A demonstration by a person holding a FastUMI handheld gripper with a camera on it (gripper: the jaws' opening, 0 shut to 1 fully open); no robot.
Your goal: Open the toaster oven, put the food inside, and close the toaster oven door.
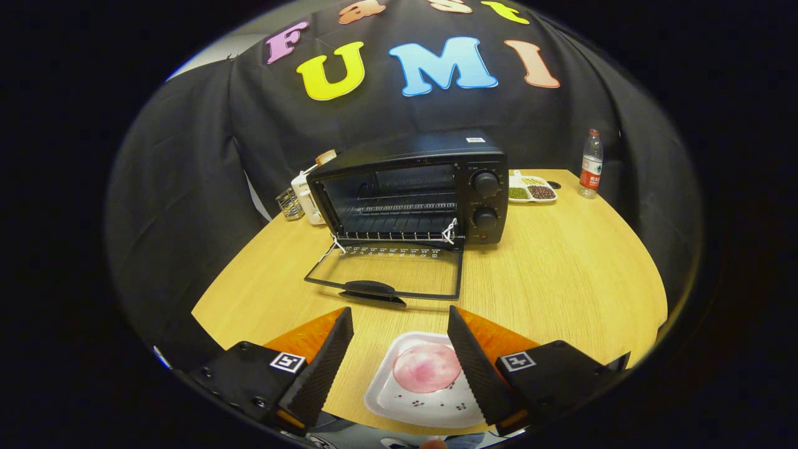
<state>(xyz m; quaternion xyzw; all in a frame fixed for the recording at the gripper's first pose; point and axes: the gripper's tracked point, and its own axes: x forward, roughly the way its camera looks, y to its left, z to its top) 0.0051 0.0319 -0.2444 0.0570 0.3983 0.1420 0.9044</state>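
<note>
One food tray (430,381) lies between the wide-open gripper (400,319) fingers, toaster oven (414,190) beyond

You get even, fairly bright overhead light; the wooden table (561,274) reads warm and evenly lit, no hard glare. Soft short shadows sit under the toaster oven (411,187) and its dropped door (386,274). Oven interior is dim, but the rack is still readable. The black cloth wall (206,156) swallows detail. Heavy fisheye bend: table rim curves and the water bottle (591,163) leans. Centre is sharp; the gripper (400,324), fingers spread apart, goes soft near the bottom. The white tray (399,399) is slightly bright, not blown.
</note>
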